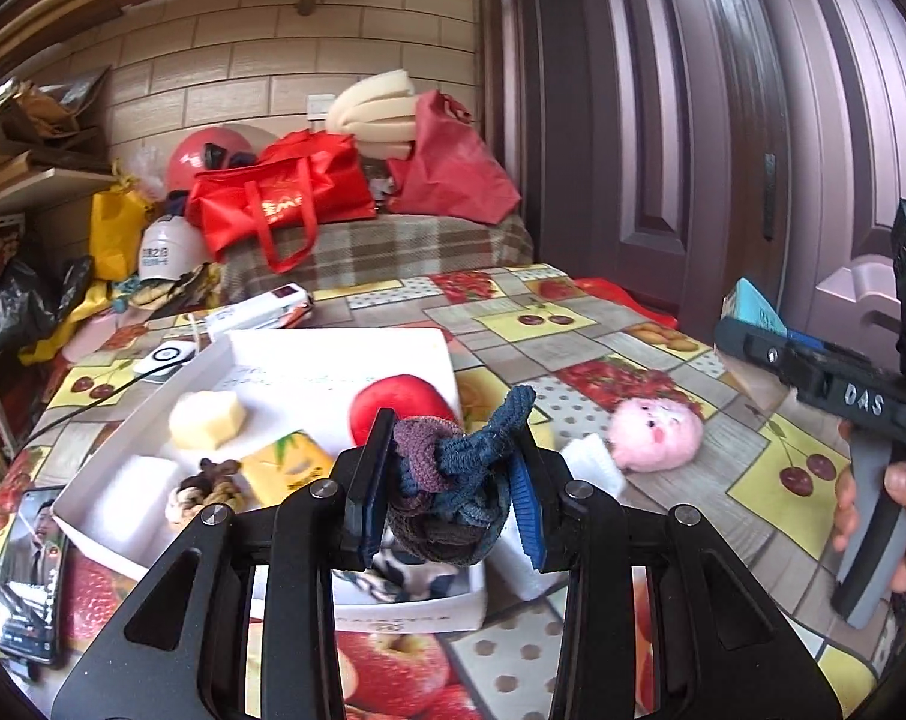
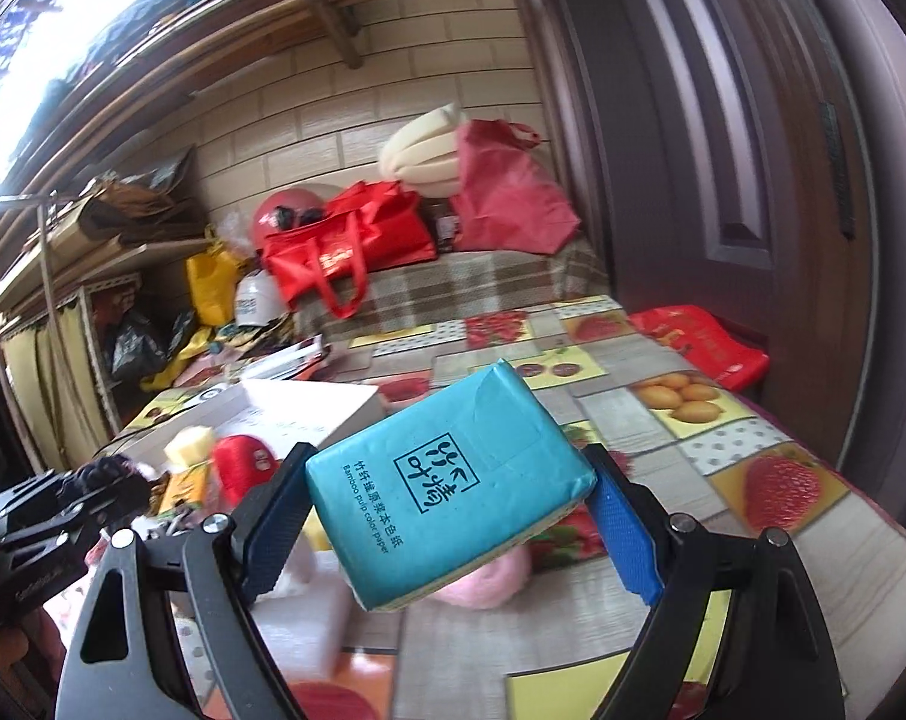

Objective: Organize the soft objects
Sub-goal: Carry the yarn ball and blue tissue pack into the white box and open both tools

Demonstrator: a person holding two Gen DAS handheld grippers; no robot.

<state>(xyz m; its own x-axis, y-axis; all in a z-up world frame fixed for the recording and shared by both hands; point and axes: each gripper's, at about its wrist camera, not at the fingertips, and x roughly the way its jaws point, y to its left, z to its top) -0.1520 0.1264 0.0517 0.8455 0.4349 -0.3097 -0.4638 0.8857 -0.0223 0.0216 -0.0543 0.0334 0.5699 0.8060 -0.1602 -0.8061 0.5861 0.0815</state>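
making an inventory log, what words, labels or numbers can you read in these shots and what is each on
"Bamboo pulp color paper": on the teal tissue pack, beside Chinese characters I cannot read with confidence.
"DAS": on the right hand-held gripper, seen from the left wrist view.
White helmet: dark print, too small to read.
Red bag: gold lettering, blurred.
Yellow packet in the white box: print unreadable.
Phone: screen text too small.

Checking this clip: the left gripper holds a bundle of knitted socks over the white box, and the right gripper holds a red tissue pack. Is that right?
Not quite. The tissue pack in the right gripper is teal, not red, as the right wrist view shows. The rest stands: the left gripper holds the knitted socks over the white box.
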